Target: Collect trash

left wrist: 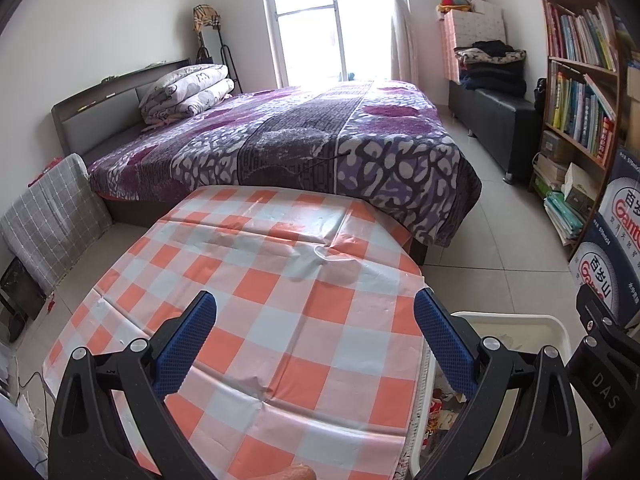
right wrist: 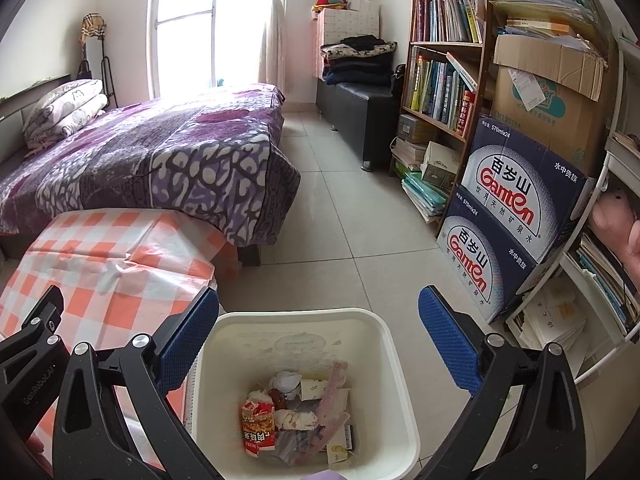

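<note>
A white plastic trash bin [right wrist: 394, 360] stands on the floor beside the table. It holds trash: a red snack wrapper [right wrist: 256, 426], crumpled tissues [right wrist: 285, 382] and a pink strip [right wrist: 332, 404]. My right gripper [right wrist: 318, 308] is open and empty, right above the bin. My left gripper [left wrist: 315, 312] is open and empty above the table with the orange and white checked cloth [left wrist: 256, 280]. The bin's rim also shows in the left wrist view [left wrist: 520, 320], at the table's right side. The right gripper's body [left wrist: 608, 344] shows at that view's right edge.
A bed with a purple patterned cover [left wrist: 304, 136] lies behind the table. A bookshelf [right wrist: 444, 60] and stacked water cartons [right wrist: 516, 216] line the right wall. A dark bench with folded clothes [right wrist: 356, 92] stands by the window. Tiled floor [right wrist: 340, 216] runs between bed and shelf.
</note>
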Demonstrator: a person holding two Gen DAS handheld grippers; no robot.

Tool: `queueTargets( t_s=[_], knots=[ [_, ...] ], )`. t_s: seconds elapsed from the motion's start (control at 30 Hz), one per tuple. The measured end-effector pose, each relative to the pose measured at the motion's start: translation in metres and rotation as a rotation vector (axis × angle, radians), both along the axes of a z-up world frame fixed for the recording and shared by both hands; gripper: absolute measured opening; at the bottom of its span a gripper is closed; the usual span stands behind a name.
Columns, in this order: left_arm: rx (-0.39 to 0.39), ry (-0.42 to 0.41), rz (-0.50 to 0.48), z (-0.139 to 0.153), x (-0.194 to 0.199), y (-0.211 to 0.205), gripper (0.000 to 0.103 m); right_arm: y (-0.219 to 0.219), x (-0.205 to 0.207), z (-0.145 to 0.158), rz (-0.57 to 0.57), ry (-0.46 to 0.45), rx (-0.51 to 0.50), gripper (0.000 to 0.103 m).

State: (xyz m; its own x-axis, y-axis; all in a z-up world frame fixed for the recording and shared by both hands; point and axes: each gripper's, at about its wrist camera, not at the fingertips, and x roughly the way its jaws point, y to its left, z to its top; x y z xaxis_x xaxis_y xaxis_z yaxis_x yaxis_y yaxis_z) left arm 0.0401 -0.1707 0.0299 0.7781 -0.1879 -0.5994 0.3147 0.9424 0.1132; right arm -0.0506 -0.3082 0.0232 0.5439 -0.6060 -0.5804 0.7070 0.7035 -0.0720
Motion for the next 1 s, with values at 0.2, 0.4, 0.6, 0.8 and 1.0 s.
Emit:
queueTargets(
  t_s=[0.2, 0.4, 0.6, 0.8, 1.0],
  knots=[
    [0.002, 0.001, 0.000, -0.0007, 0.0002, 0.0003, 0.096, -0.0005, -0.0004, 0.0005, 0.000, 0.000, 0.001, 0.096],
    [0.003, 0.000, 0.000, -0.0007, 0.0003, -0.0005, 0.096, 0.0008, 0.0003, -0.0005, -0.001, 0.000, 0.001, 0.096],
    [0.005, 0.001, 0.001, -0.0007, 0.0003, -0.0019, 0.096, 0.0002, 0.0003, -0.0004, 0.000, 0.000, 0.004, 0.096],
    [0.005, 0.000, 0.002, -0.0007, 0.0004, -0.0026, 0.096, -0.0002, 0.0004, -0.0003, 0.000, 0.001, 0.003, 0.096],
    [0.007, 0.001, 0.001, -0.0011, 0.0004, -0.0029, 0.096, 0.0003, 0.0007, -0.0005, 0.000, 0.001, 0.005, 0.096]
  ],
)
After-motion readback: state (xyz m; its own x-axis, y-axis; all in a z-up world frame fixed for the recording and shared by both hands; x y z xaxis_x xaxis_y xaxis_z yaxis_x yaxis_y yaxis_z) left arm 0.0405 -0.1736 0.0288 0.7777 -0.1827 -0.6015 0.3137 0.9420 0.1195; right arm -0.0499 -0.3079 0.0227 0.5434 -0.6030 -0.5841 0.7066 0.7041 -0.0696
